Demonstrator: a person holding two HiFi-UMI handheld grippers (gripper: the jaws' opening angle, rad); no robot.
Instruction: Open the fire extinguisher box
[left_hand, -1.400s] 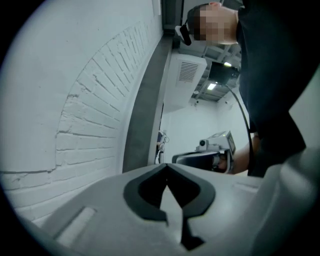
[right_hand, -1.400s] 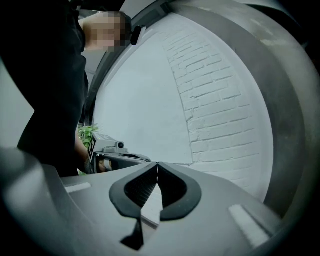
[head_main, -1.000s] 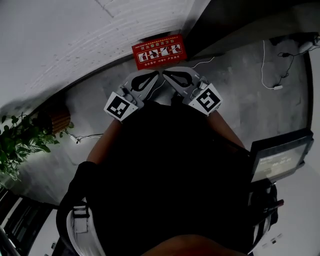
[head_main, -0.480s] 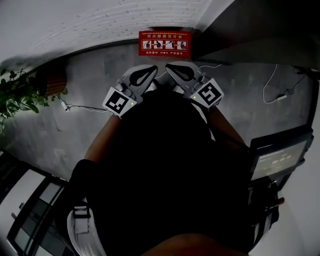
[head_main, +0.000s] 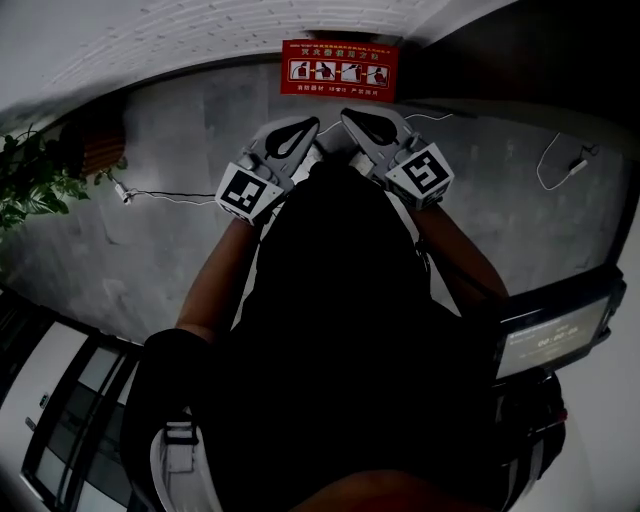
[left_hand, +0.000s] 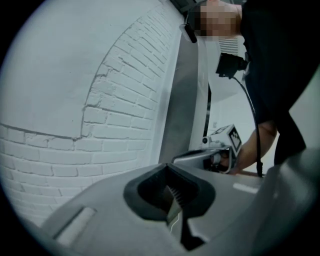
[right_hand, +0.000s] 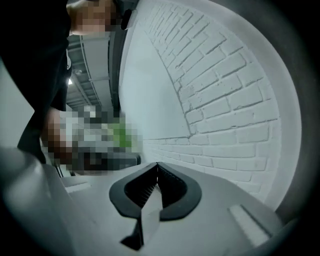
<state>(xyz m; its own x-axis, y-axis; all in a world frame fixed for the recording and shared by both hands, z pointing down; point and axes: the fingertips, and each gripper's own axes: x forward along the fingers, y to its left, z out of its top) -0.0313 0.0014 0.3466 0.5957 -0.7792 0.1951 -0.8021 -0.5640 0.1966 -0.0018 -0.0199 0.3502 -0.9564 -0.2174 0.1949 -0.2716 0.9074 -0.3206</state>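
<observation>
Left gripper (head_main: 313, 123) and right gripper (head_main: 346, 113) are hovering, fingers together, empty; red box (head_main: 338, 70) beyond them is apparently awaiting opening.

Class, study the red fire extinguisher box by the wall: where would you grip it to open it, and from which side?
Probably the lid's front edge, coming from above on the room side: the box stands against the brick wall, printed face up. No handle shows.

Fire extinguisher box (head_main: 338, 70) on floor against brick wall (head_main: 200, 30). Left gripper (head_main: 310, 124) and right gripper (head_main: 348, 116) side by side, just before box. Plant (head_main: 35, 185) far left, cable (head_main: 165, 194) between it and left gripper. Screen (head_main: 550, 335) lower right.
</observation>
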